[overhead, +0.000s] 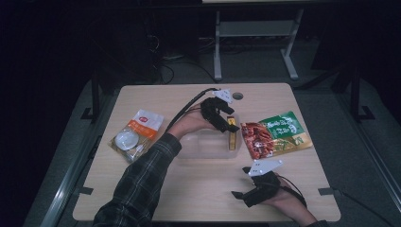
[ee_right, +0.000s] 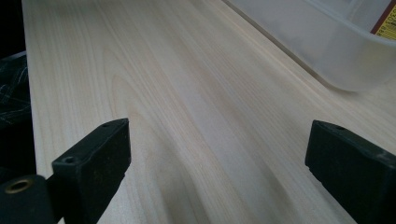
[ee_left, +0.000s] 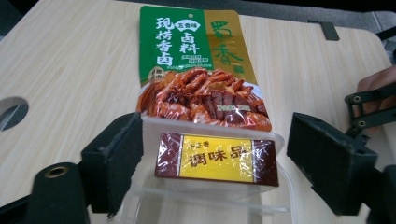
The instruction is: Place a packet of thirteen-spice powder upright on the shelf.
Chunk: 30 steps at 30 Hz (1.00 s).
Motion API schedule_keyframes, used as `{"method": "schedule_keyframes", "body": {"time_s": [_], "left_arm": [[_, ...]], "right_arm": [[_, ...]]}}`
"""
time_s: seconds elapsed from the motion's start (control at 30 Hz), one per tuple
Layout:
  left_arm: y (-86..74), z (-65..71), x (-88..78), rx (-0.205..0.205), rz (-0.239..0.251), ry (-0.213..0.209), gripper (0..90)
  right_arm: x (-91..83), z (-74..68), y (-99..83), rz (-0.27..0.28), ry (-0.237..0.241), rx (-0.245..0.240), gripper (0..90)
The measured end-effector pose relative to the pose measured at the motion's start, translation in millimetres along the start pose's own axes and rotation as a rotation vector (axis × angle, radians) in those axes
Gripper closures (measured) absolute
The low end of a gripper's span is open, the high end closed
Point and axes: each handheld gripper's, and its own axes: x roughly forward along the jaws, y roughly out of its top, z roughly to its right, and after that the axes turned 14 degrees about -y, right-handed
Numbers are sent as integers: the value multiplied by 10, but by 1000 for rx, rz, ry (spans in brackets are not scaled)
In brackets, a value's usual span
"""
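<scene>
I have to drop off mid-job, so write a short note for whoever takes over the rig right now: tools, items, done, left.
Left tool: open, jaws either side of the small brown-and-yellow seasoning box, not pressing it.
Right tool: open, holding nothing, resting low over the near right of the light wooden table.
The box lies inside the clear plastic container at mid-table, against its right end.
Done: the box is in the container.
Left, probably: the green-and-gold pouch picturing red braised food, flat just right of the container, and the white-and-orange packet on the left, both still on the table.
</scene>
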Motion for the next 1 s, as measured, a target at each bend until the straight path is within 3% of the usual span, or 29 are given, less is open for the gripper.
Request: {"method": "schedule_keyframes", "body": {"time_s": [0.4, 0.67, 0.83, 1.0], "left_arm": [[-255, 285, -319, -40, 6, 57, 145], [-441, 535, -427, -70, -40, 92, 145], [-562, 674, -465, -103, -23, 97, 146], [-681, 822, -503, -108, -2, 118, 149]], "right_arm": [[6, 0, -2, -5, -2, -5, 64], [18, 7, -8, -7, -3, -9, 64], [19, -3, -10, -14, -5, -5, 64], [23, 0, -11, -16, -5, -6, 64]]}}
